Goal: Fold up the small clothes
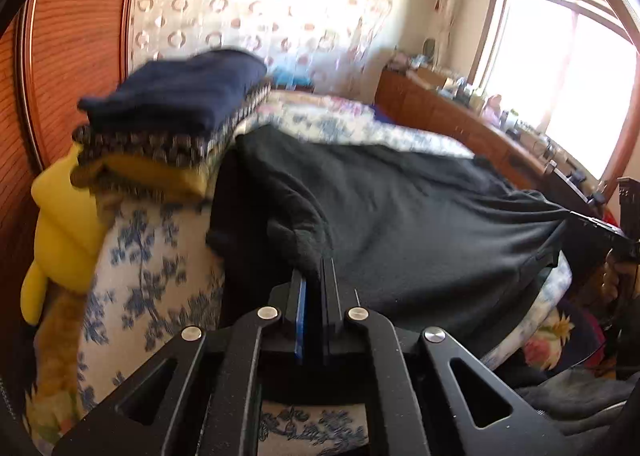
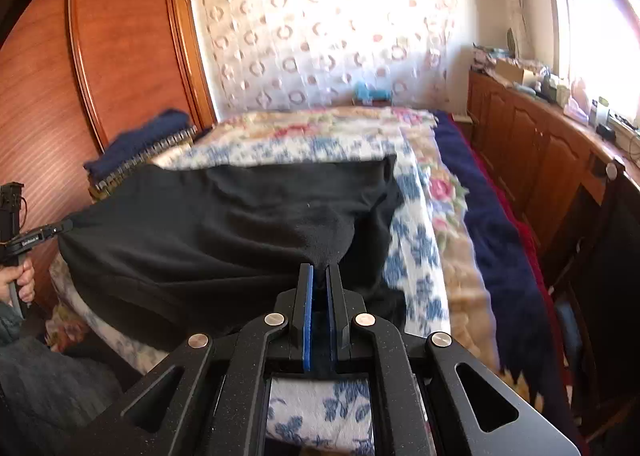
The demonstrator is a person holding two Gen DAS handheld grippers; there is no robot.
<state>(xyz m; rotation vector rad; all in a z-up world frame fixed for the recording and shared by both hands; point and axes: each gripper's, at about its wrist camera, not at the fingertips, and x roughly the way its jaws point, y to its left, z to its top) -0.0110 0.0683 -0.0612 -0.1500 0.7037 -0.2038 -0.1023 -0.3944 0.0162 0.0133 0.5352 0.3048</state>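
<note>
Bed with a blue floral quilt (image 2: 416, 224), black garment (image 2: 224, 224) spread across it, stretched between both grippers. Left gripper (image 1: 318, 268) is clamped tight on one corner, right gripper (image 2: 320, 270) pinching the other, jaws basically closed on fabric.

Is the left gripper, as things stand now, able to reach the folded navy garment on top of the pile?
Probably not right away. The left gripper is shut on the black garment, which the right gripper also holds. The navy garment lies uncovered beyond it, so releasing first would free the way.
</note>
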